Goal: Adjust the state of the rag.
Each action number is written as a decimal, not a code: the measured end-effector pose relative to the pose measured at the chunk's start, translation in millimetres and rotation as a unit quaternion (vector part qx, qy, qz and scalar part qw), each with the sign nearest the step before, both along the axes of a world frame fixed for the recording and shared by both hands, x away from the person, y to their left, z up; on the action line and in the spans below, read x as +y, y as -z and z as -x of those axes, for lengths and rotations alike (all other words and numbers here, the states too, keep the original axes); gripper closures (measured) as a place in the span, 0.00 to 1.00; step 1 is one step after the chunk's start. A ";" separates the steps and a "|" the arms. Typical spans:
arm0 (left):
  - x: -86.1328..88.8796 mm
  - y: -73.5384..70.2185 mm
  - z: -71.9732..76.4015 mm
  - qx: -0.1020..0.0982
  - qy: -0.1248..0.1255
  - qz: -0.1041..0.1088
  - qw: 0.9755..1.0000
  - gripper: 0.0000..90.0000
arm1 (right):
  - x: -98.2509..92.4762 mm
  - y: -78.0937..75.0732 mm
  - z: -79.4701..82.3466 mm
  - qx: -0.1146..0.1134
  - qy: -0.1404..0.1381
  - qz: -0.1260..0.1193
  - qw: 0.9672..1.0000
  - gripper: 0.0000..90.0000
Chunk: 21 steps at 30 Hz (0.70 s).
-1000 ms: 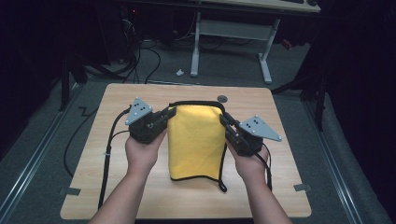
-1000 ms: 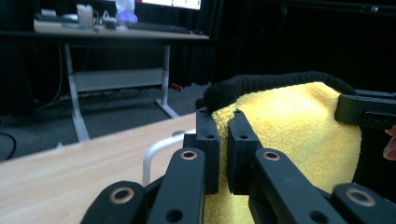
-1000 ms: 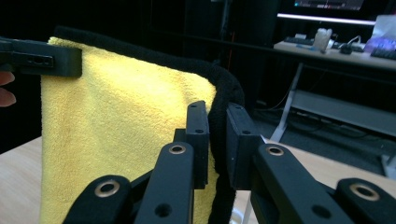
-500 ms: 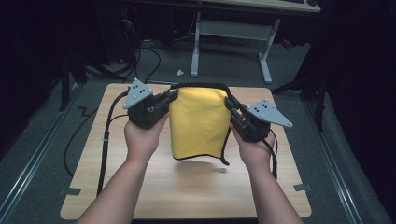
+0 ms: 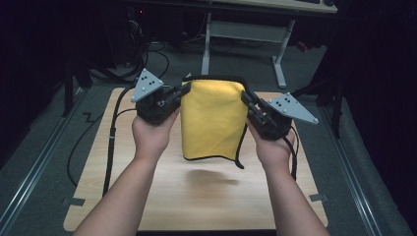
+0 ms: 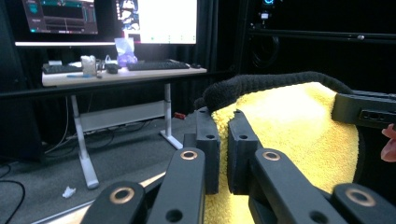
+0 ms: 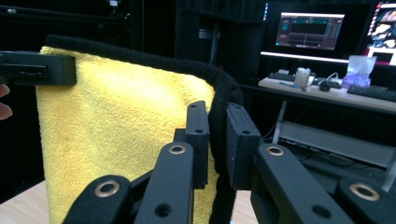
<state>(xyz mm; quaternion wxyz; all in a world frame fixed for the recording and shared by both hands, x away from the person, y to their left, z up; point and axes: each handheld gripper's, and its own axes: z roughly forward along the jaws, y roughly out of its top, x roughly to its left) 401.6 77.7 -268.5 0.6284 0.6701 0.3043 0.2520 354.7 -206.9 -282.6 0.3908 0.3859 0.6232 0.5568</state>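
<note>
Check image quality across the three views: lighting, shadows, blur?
High view: table lit, surroundings dark, soft shadow under the lifted yellow towel. Left gripper view: jaws and towel sharp, bright monitor blown out. Right gripper view: towel well lit, background dim, monitors slightly soft.

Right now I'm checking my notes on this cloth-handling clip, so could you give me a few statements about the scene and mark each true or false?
1. Both grippers are clamped on the yellow towel. True: the left gripper and the right gripper each pinch a top corner.
2. The towel lies flat on the table. False: it hangs in the air, with its shadow on the wood below.
3. The towel has a black border. True: a dark edge runs along its top and right side.
4. The towel is blue. False: it is yellow.
5. A desk with monitors stands in the background. True, in both gripper views.
</note>
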 end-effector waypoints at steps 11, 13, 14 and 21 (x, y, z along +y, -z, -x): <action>-6.3 -4.5 -21.8 -0.002 -0.006 0.006 1.000 0.95 | -4.4 -9.8 -23.1 0.005 0.004 -0.004 1.000 0.91; -7.3 -6.3 -28.0 -0.001 -0.009 0.007 1.000 0.95 | -5.8 -11.4 -28.1 0.005 0.002 -0.004 1.000 0.91; -8.2 -6.9 -31.1 0.000 -0.009 0.008 1.000 0.95 | -6.4 -12.6 -30.8 0.005 0.000 -0.005 1.000 0.91; -9.0 -2.6 -53.8 0.001 -0.027 -0.012 1.000 0.95 | -5.3 -10.3 -54.1 0.009 -0.001 -0.005 1.000 0.91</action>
